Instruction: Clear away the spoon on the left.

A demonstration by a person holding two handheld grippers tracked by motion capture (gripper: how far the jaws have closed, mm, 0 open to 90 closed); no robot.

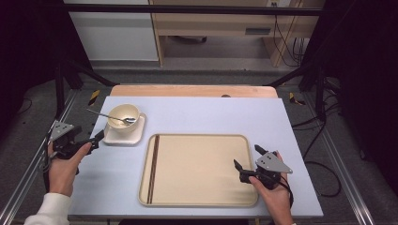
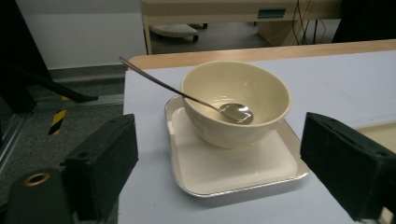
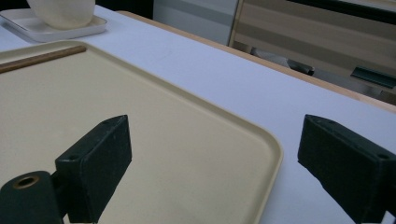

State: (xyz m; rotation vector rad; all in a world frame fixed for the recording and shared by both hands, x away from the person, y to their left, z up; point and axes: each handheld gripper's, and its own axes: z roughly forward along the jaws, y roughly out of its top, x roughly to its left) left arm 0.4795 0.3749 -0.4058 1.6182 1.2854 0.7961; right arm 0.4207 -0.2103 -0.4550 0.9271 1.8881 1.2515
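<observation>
High view: plain unlabelled bowl (image 1: pixel 123 116)

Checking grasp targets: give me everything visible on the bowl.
The bowl is cream, glossy, ceramic-looking, round and deep, upright and empty of food. It stands on a small white square plate at the table's far left. A metal spoon lies inside, handle leaning over the rim. Neither gripper touches it.

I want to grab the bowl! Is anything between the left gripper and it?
No. In the left gripper view, bare table, then the small tray under the bowl.
</observation>
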